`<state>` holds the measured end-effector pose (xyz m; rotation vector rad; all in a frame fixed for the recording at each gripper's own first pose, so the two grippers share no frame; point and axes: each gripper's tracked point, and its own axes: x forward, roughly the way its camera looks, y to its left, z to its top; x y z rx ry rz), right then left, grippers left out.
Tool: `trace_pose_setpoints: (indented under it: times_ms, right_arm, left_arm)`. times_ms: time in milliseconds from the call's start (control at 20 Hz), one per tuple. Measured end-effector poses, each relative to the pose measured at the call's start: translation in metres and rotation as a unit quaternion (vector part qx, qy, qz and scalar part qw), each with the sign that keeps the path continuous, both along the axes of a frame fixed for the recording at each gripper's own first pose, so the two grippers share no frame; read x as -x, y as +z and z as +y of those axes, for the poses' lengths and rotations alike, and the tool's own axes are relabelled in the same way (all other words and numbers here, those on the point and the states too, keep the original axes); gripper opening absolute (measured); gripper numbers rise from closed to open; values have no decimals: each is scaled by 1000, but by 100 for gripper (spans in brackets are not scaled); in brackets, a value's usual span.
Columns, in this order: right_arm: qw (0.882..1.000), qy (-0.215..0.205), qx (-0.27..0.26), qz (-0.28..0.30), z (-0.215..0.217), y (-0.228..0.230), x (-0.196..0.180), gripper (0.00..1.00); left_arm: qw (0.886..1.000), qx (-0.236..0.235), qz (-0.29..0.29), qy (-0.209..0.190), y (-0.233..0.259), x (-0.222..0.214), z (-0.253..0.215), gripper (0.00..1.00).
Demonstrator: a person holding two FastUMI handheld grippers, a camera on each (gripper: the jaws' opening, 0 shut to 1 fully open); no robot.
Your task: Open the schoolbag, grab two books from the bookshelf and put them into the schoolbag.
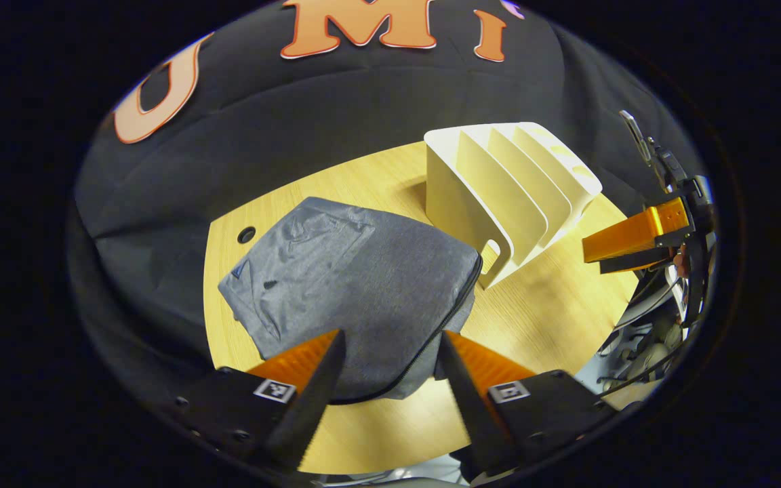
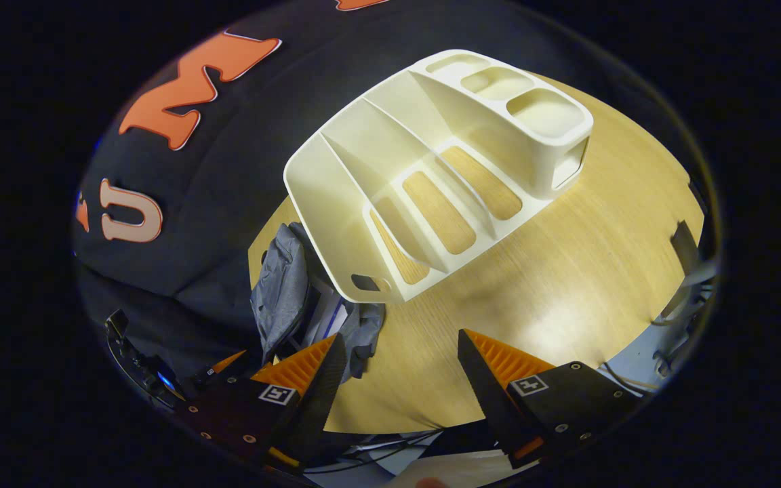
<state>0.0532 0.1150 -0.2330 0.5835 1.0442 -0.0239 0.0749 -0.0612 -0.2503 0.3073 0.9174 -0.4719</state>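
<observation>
A: Starting at the left, where is the schoolbag (image 1: 356, 285)?

B: It lies flat on the wooden surface (image 1: 553, 318), grey, with its zipper (image 1: 455, 312) running down the edge nearest the bookshelf. In the left gripper view that zipper looks mostly drawn together. In the right gripper view, though, the bag's end (image 2: 289, 285) gapes a little, and something pale with a blue line shows inside. I judge those to be the books, but I cannot be sure.

A: And the left tool (image 1: 390, 369)?

B: Released. Its fingers stand apart just above the bag's near corner, gripping nothing.

A: Moving right, the bookshelf (image 1: 499, 196)?

B: White, slotted, standing just beside the bag. Every divider slot I can see is bare; through the openings in its base (image 2: 441, 210) the wood shows. No book stands in it.

A: The right tool (image 2: 401, 369)?

B: Also released, fingers wide over bare wood, near the shelf's front corner, carrying nothing. From the left gripper view it hangs off to the far right (image 1: 634, 240), well apart from the bag.

A: So how far along?

B: Late, I think. With the shelf bare and both tools free, the fetching seems done. What may remain is confirming both books sit fully inside.
</observation>
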Motion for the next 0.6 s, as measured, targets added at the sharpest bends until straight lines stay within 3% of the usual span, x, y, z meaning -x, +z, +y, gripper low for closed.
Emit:
trace_pose_setpoints:
  times_ms: [50,250,350,450,600]
  right_arm:
    - [1000,11,26,-10,-14,4,-2,99]
    - [991,40,96,-88,-57,55,-19,99]
    - [976,46,148,-153,-77,88,-32,98]
    - [954,36,191,-228,-95,122,-45,99]
    - [921,28,209,-328,-108,175,-44,98]
  left_arm:
    - [1000,9,-9,15,1,1,-5,99]
    - [991,44,-110,69,45,-19,-28,98]
    - [969,71,-211,105,93,-35,-41,98]
    - [952,110,-264,109,127,-40,-58,98]
    - [930,145,-320,111,174,-39,-79,98]
